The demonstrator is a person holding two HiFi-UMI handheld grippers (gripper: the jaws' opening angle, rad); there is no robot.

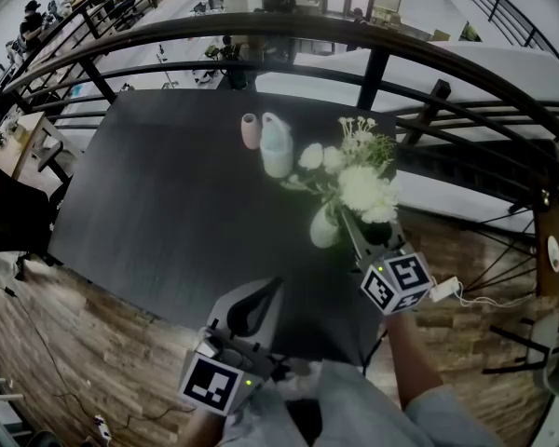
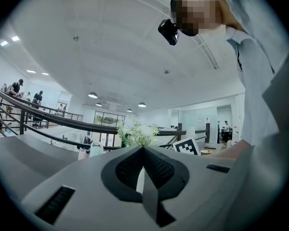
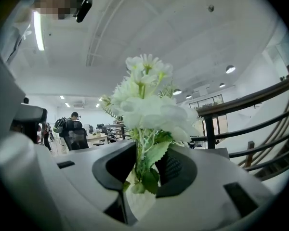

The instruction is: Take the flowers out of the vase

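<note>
A bunch of white flowers [image 1: 359,186] with green leaves stands in a small white vase [image 1: 322,231] near the right edge of the dark table [image 1: 168,194]. My right gripper [image 1: 354,223] reaches in level from the near side, just above the vase mouth. In the right gripper view the stems and leaves of the flowers [image 3: 147,105] fill the gap between the jaws of my right gripper [image 3: 147,160], touching both pads, with the vase [image 3: 139,203] below. My left gripper [image 1: 278,285] hangs over the table's near edge, tips together and empty. The left gripper view also has the flowers [image 2: 137,134], beyond the left gripper [image 2: 143,150].
A small pink vase [image 1: 250,130] and a white bottle [image 1: 276,145] stand side by side at the back of the table, left of the flowers. A dark metal railing [image 1: 373,59] curves behind and to the right. Beyond it is a lower floor with people and desks.
</note>
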